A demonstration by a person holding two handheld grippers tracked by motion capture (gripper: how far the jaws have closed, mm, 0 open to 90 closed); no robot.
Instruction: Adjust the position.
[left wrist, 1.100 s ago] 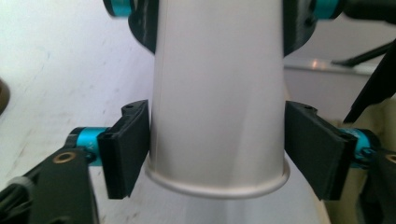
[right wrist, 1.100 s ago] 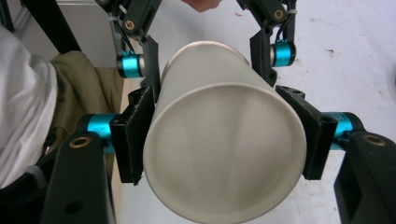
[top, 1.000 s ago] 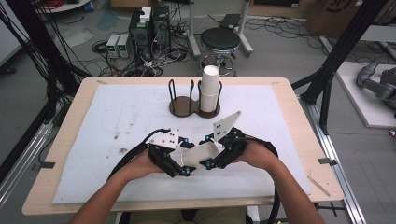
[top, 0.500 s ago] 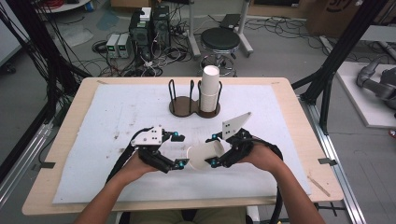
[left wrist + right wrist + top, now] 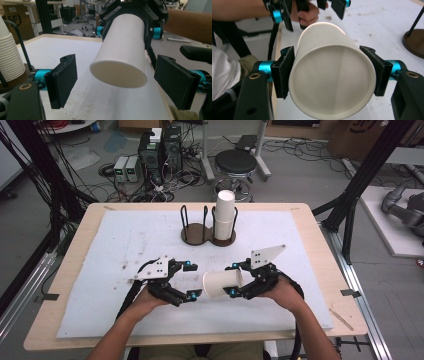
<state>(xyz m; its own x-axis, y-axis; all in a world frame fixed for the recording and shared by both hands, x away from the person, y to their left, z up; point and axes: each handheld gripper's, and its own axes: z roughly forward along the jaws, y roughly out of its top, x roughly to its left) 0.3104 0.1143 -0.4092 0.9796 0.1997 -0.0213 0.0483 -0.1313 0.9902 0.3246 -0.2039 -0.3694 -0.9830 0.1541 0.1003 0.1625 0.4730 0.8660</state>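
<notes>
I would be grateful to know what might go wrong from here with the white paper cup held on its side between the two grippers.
1. The right gripper clamps the white paper cup near its open rim; thin paper there may buckle.
2. The left gripper stands open around the cup's closed base without touching it; closing off-centre may knock the cup askew.
3. The stack of white paper cups in the dark wire holder stands behind; a forward swing might tip it.

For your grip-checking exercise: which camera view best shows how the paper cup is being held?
The right gripper view: the paper cup sits pinched between both pads, open mouth facing the camera. The left gripper view shows its closed base; the high view shows it lying sideways, small.
</notes>
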